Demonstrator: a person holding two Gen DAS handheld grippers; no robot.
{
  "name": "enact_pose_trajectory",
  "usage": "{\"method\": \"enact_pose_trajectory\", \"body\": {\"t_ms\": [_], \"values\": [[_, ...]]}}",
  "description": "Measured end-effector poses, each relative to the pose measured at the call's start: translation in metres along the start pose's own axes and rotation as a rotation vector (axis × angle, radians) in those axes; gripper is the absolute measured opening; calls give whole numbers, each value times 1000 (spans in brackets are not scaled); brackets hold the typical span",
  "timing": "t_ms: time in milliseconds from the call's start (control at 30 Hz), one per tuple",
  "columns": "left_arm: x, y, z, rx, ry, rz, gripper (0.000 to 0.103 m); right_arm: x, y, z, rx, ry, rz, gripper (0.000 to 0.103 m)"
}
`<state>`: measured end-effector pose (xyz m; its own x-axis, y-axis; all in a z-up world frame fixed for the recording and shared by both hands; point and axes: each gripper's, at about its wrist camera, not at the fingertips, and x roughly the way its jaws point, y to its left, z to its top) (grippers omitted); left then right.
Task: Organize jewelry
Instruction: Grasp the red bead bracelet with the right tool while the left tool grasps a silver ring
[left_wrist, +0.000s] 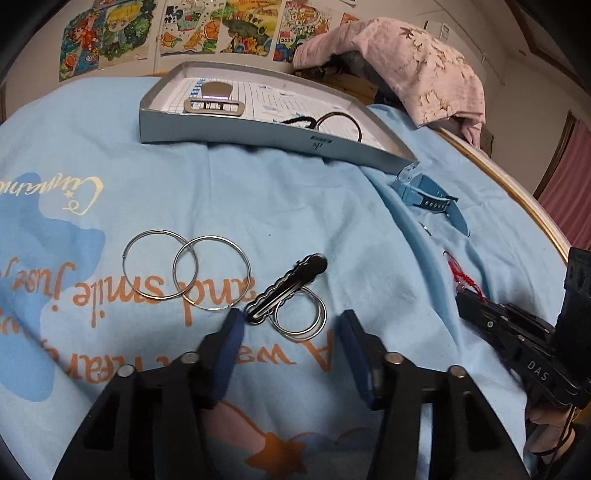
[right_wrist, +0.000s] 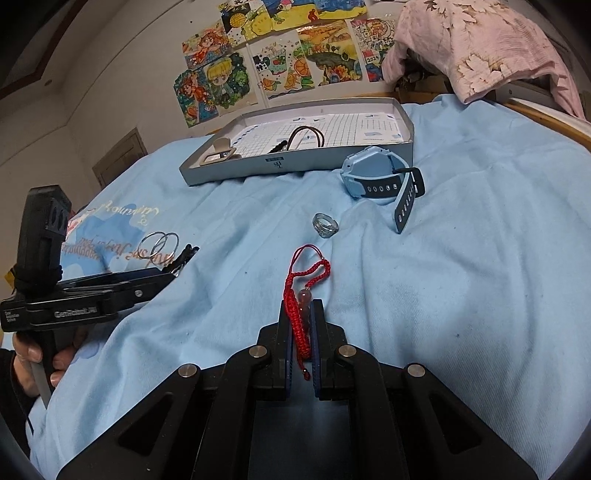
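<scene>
Nearest the left wrist camera, the left gripper (left_wrist: 291, 325) hangs over the light blue cloth (left_wrist: 295, 192) with its jaws apart and nothing pressed between them. Just past its fingertips lie a black hair clip (left_wrist: 286, 288) and a pair of small silver rings (left_wrist: 301, 319); the clip rests across the rings. To their left, two large silver hoops (left_wrist: 186, 271) overlap each other on the printed part of the cloth.

Close to the right wrist camera, the right gripper (right_wrist: 301, 325) is clamped on a red braided cord bracelet (right_wrist: 301, 291), whose loop and bead stick out beyond the fingertips.

Beyond it on the cloth sits a clear ring (right_wrist: 325, 225), and farther toward the far edge a blue wristwatch (right_wrist: 380, 181) lies beside the near right corner of a shallow grey box lid (right_wrist: 229, 173). Inside the lid are a beige hair clip (right_wrist: 219, 153) at its left end and a dark round bangle (right_wrist: 306, 136) near the middle, with a small black item beside it that is too small to make out.

Behind the far right edge of the cloth, a pink flowered fabric (right_wrist: 480, 48) is draped over something.
</scene>
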<state>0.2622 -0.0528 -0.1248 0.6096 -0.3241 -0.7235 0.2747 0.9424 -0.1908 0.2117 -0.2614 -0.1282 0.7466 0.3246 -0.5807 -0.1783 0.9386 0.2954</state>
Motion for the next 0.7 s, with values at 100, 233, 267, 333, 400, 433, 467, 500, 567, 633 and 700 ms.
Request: {"method": "enact_pose_trajectory", "body": {"t_ms": [100,233,267,333,400,433,467,500,567,633,700], "values": [[2,-4,-2,16,8,-2,42,3,0,0,6,0,4,8],[8,-8,0,28,19,-2,42,6,2,-1,4,2,1,8],[9,-8,0,29,23,-1,41,7,2,-1,4,3,-1,8],[13,-10,1,38,36,2,37,7,2,-2,4,2,-3,8],[14,-13,1,49,39,-3,33,7,3,-2,4,3,-4,8],[14,-14,0,53,41,-15,27,7,3,-2,4,4,-5,8],[13,-15,-1,57,40,-19,28,7,3,-2,4,4,-5,8],[12,-15,-2,62,38,-19,28,7,2,-2,4,4,-5,8],[9,-15,-4,65,36,-26,27,6,2,-3,2,4,-1,8],[2,-15,-7,64,34,-38,27,4,3,-4,-2,6,10,8],[-6,-16,-9,63,34,-44,27,1,4,-5,-6,1,19,8]]}}
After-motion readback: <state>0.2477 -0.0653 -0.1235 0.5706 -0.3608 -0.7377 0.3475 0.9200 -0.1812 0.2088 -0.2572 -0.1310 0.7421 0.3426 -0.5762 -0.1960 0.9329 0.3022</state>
